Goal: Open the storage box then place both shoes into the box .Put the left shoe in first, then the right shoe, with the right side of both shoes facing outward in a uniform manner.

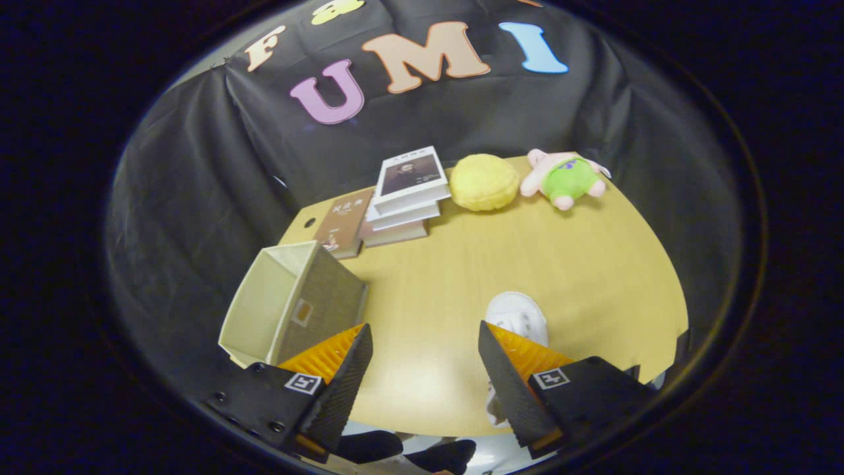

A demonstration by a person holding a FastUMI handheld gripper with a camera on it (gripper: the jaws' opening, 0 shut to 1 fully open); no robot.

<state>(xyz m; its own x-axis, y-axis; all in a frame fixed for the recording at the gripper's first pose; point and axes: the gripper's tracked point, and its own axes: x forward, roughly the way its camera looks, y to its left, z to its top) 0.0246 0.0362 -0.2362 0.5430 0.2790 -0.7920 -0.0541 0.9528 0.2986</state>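
Note:
The storage box (290,300) stands on the wooden table (560,264) just beyond my left finger, with its pale inside showing through its open top. A white shoe (517,316) lies on the table behind my right finger, which covers most of it; its toe pokes out beyond the fingertip. My gripper (425,359) hangs above the table's near edge, open, with only bare tabletop between the fingers.
At the table's far side lie a stack of books (405,194) with a brown book (343,224) beside it, a yellow round plush (483,181) and a pink-and-green plush toy (564,178). Black cloth walls surround the table.

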